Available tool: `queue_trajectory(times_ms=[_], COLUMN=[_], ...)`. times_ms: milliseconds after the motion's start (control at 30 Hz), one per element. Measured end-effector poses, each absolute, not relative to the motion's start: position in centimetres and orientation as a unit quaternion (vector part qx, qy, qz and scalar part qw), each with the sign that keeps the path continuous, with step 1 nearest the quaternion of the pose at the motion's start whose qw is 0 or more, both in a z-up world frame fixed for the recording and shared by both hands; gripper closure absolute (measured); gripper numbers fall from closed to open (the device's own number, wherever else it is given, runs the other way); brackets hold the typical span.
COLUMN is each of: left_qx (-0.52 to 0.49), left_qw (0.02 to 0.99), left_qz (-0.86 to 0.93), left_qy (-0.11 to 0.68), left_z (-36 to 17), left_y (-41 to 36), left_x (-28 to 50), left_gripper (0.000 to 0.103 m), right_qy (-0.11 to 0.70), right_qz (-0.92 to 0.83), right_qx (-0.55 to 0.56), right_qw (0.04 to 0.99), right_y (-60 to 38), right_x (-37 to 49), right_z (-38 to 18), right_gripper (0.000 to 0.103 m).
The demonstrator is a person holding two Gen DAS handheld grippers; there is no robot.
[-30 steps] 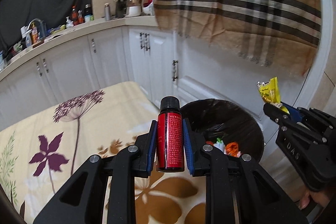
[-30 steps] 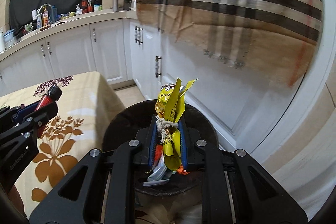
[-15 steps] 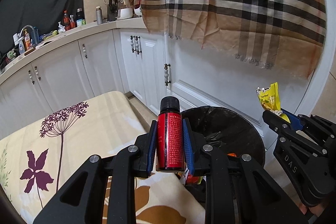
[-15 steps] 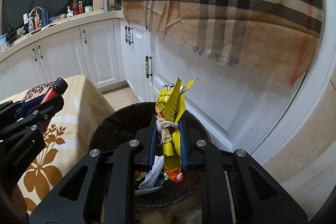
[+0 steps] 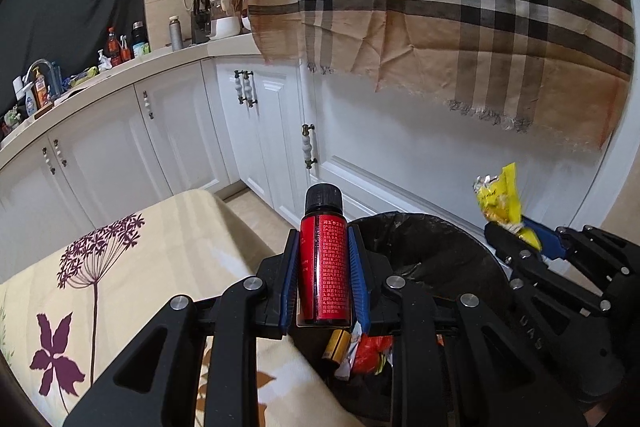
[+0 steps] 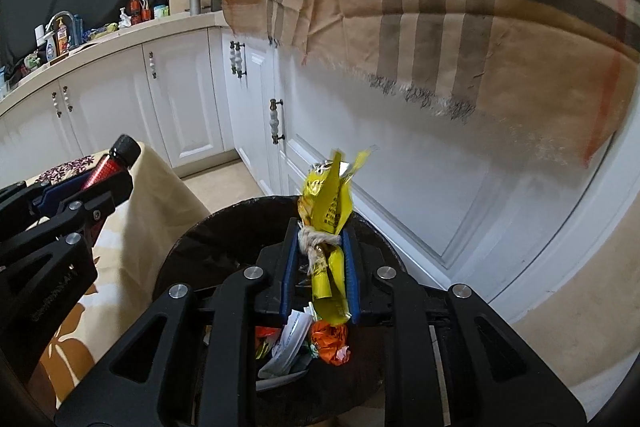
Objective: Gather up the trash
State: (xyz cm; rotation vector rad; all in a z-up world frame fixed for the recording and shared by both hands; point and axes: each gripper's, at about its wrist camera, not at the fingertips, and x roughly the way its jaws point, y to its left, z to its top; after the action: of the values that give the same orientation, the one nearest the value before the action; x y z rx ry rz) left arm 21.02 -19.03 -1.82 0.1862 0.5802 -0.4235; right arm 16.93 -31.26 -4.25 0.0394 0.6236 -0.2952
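A red bottle [image 5: 323,267] with a black cap stands upright between the blue pads of my left gripper [image 5: 324,243], which is shut on it at the near rim of the black-lined trash bin [image 5: 420,223]. The right gripper [image 6: 320,227] hangs over the bin [image 6: 224,223] with a crumpled yellow wrapper [image 6: 326,211], tied with twine, between its pads. Its jaws are opening, but the knot still touches both pads. The left wrist view has the right gripper [image 5: 516,231] and wrapper [image 5: 500,199] at right. The right wrist view has the left gripper [image 6: 116,187] and bottle [image 6: 108,167] at left.
Orange, white and gold scraps [image 6: 320,339] lie inside the bin. A table under a floral cloth [image 5: 140,267] borders the bin on the left. White cabinets [image 5: 280,131] and a hanging plaid cloth [image 5: 460,7] stand behind it. Bottles crowd the counter [image 5: 120,47].
Both grippers have moved toward the bin, which now lies closer beneath them, and the table has slid off to the left. The yellow wrapper has sagged slightly lower between the right pads.
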Motion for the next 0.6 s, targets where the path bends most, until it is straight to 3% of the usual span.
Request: queue_trajectory(times_ms=[67,100,167,600], left_qx=[0.093,0.092,0.086,0.071], left_qw=[0.931,0.931,0.932,0.938], left_qz=[-0.207,-0.207,-0.207,-0.197], left_qy=[0.287,0.288,0.286,0.275], left_z=[-2.0,-2.0,-2.0,-1.2], left_y=[-19.3,-19.3,-19.1,-17.9], left_x=[21.4,21.4,21.4,20.8], left_gripper=[0.072,0.064,0.055,0.039], right_qy=[0.307,0.306,0.306,0.297], right_qz=[-0.148,-0.152,-0.155,-0.163], right_qx=[0.021,0.022,0.021,0.019], right_qw=[0.94,0.939,0.939,0.941], right_y=[-31.4,-31.5,-31.5,-30.9], right_x=[17.2,17.1,17.1,15.8], right_z=[-4.5,-4.6,-4.7,-3.9], right_gripper=[0.063,0.061,0.06,0.05])
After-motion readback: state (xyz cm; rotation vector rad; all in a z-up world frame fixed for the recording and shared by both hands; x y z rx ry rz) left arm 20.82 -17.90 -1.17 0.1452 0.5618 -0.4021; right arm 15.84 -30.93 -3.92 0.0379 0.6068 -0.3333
